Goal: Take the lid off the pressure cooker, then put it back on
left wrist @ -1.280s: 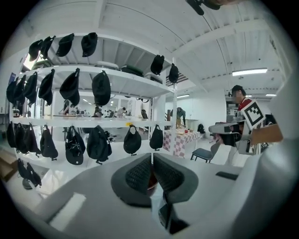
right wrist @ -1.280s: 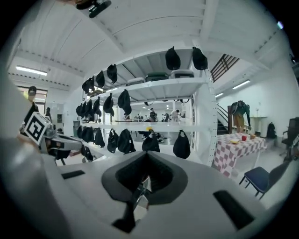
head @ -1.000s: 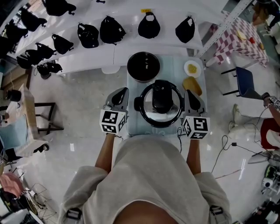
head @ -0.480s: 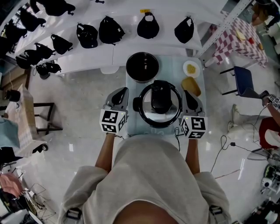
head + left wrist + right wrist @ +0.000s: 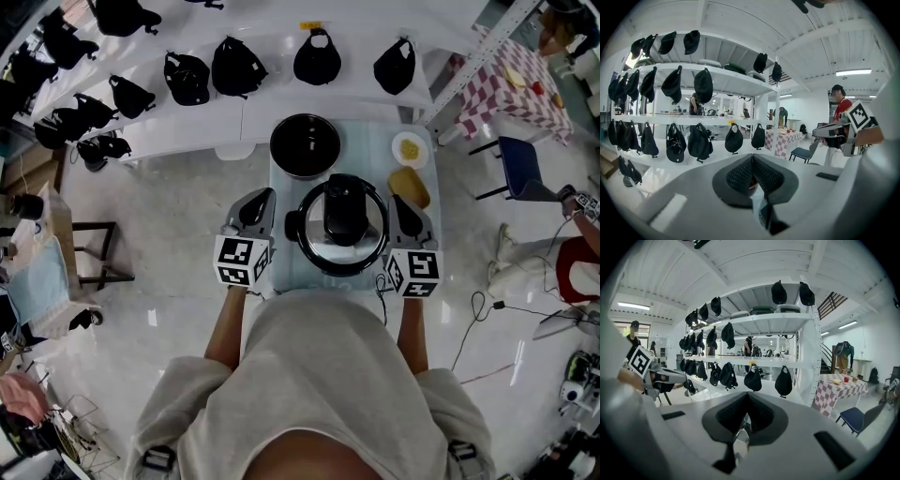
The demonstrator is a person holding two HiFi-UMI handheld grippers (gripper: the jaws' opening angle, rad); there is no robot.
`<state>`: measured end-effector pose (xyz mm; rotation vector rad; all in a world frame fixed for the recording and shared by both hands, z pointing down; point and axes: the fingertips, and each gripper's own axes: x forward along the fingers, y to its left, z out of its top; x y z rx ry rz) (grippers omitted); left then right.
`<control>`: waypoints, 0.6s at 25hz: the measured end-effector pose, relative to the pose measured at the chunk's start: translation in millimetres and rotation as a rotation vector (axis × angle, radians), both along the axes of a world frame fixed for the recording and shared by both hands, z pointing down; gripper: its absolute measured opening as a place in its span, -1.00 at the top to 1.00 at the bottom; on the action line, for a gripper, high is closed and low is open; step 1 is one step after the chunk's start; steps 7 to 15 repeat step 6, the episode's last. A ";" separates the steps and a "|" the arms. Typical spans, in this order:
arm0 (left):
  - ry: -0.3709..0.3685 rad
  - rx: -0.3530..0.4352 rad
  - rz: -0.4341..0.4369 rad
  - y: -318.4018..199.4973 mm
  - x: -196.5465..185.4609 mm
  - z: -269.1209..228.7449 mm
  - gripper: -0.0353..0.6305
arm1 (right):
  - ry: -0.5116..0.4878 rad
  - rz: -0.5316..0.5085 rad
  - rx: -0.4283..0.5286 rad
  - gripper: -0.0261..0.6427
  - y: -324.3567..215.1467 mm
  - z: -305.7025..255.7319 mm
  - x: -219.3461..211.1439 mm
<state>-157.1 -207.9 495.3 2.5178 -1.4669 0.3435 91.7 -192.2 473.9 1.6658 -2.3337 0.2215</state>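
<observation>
Two tools, both with jaws pressed together and nothing between them, flank the round steel pressure cooker (image 5: 323, 247) on the pale blue surface (image 5: 367, 148). The left tool (image 5: 265, 194) is at its 9 o'clock and the right tool (image 5: 398, 199) at its 3 o'clock, each just beside it; whether they touch it cannot be told. The silver lid with a black handle (image 5: 345, 214) sits on the cooker. A black round pot (image 5: 306, 144) stands at the cooker's 12 o'clock, and a small white plate of yellow food (image 5: 412, 148) at 2 o'clock.
</observation>
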 end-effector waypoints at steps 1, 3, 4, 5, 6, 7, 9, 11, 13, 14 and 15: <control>0.000 -0.001 0.000 0.2 -0.1 0.0 0.87 | 0.000 -0.001 -0.001 0.92 0.2 0.4 -0.6; -0.002 -0.003 0.000 0.4 0.1 0.7 0.87 | 0.000 -0.002 -0.003 0.92 0.3 1.1 -1.4; -0.002 -0.004 0.001 0.5 0.4 1.0 0.87 | 0.000 -0.003 -0.004 0.92 0.3 1.4 -1.6; -0.002 -0.005 0.002 0.5 0.8 1.2 0.87 | 0.000 -0.003 -0.005 0.92 0.3 1.6 -1.8; -0.002 -0.005 0.003 0.5 1.2 1.4 0.87 | 0.000 -0.003 -0.006 0.92 0.3 1.8 -1.9; -0.002 -0.005 0.003 0.5 1.2 1.4 0.87 | 0.000 -0.003 -0.006 0.92 0.3 1.8 -1.9; -0.002 -0.005 0.003 0.5 1.2 1.4 0.87 | 0.000 -0.003 -0.006 0.92 0.3 1.8 -1.9; -0.002 -0.005 0.003 0.5 1.2 1.4 0.87 | 0.000 -0.003 -0.006 0.92 0.3 1.8 -1.9; -0.002 -0.005 0.003 0.5 1.2 1.4 0.87 | 0.000 -0.003 -0.006 0.92 0.3 1.8 -1.9; -0.002 -0.005 0.003 0.5 1.2 1.4 0.87 | 0.000 -0.003 -0.006 0.92 0.3 1.8 -1.9; -0.002 -0.005 0.003 0.5 1.2 1.4 0.87 | 0.000 -0.003 -0.006 0.92 0.3 1.8 -1.9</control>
